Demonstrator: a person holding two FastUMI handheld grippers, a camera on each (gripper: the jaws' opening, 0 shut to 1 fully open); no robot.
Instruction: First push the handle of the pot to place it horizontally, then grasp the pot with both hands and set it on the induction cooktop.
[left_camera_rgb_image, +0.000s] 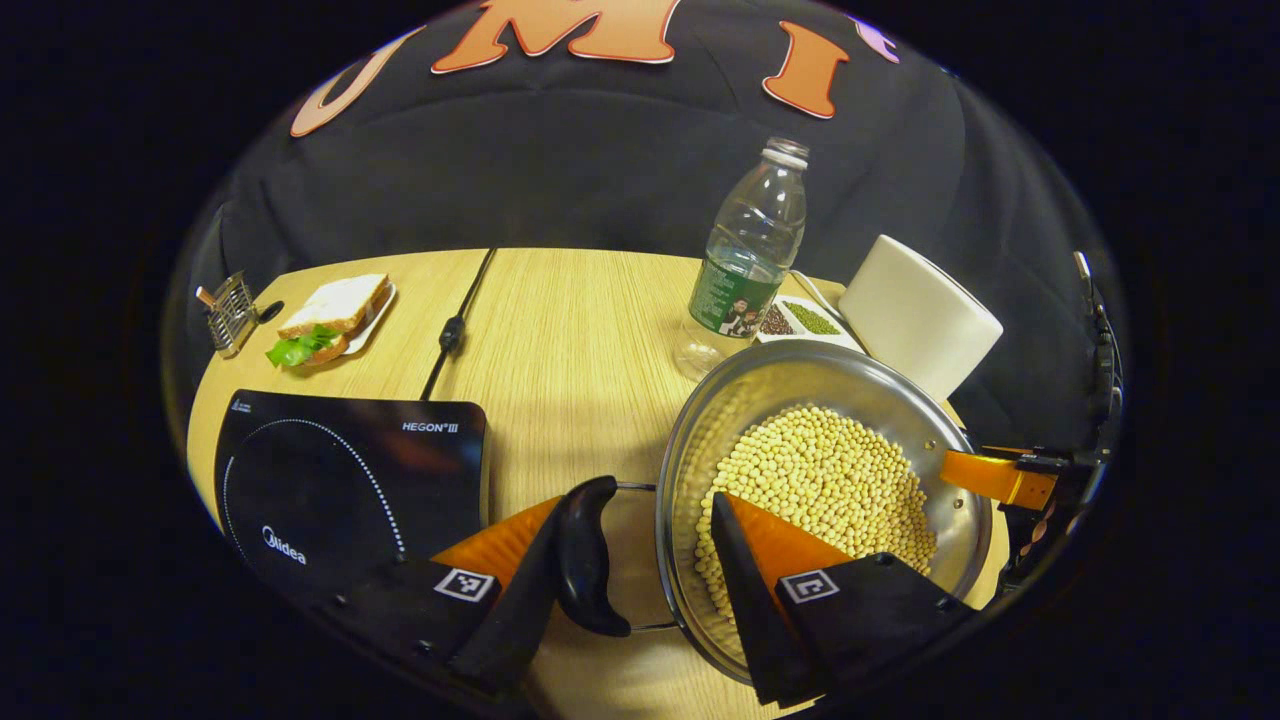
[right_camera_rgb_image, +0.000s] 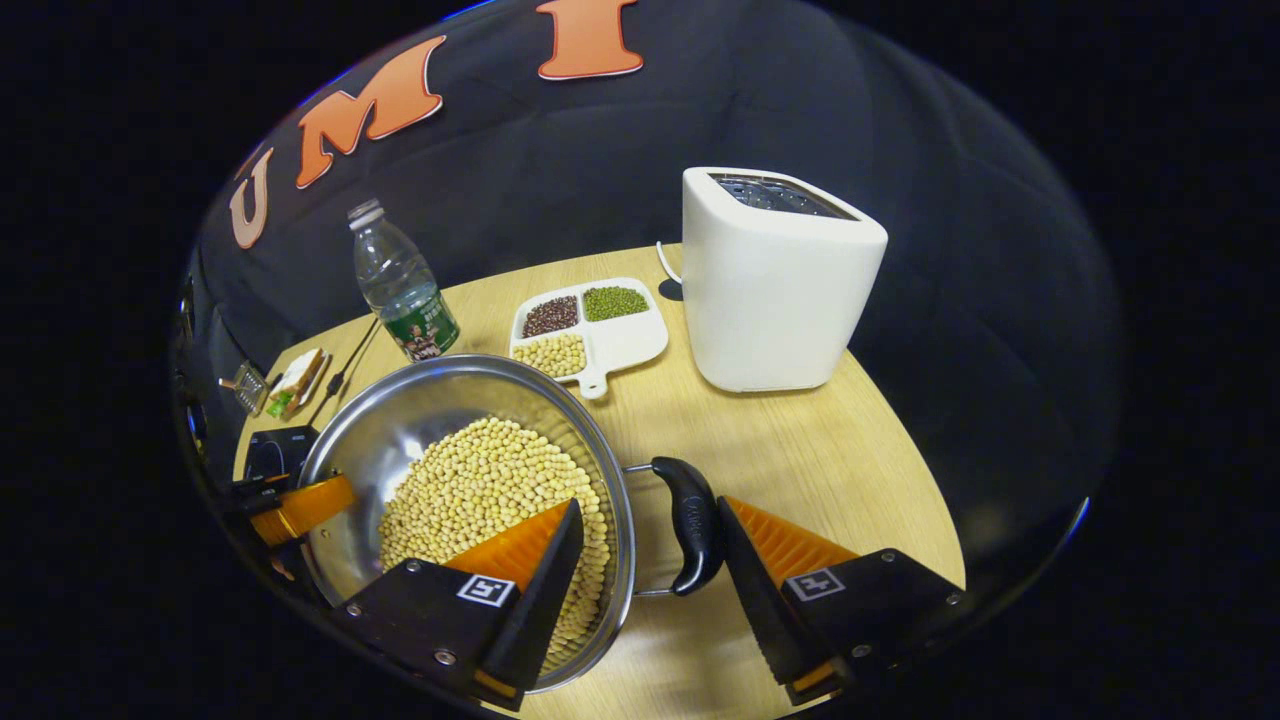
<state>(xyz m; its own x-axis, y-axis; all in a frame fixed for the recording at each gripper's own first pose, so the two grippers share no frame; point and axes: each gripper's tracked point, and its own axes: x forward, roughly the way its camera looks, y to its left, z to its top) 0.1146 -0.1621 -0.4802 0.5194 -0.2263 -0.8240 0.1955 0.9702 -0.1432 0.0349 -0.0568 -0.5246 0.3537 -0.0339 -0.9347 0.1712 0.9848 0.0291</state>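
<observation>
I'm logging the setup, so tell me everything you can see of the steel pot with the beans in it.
The shiny round stainless-steel pot is shallow and open, about half full of pale yellow soybeans. It sits upright on the light wooden table, right of the black induction cooktop. A black side handle on wire brackets sticks out at each side. Each gripper straddles the rim at one handle, one finger over the beans, one outside the handle: left gripper, right gripper.

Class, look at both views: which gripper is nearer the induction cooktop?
Left. The left gripper straddles the pot's handle beside the induction cooktop; the right gripper is at the pot's far side.
</observation>
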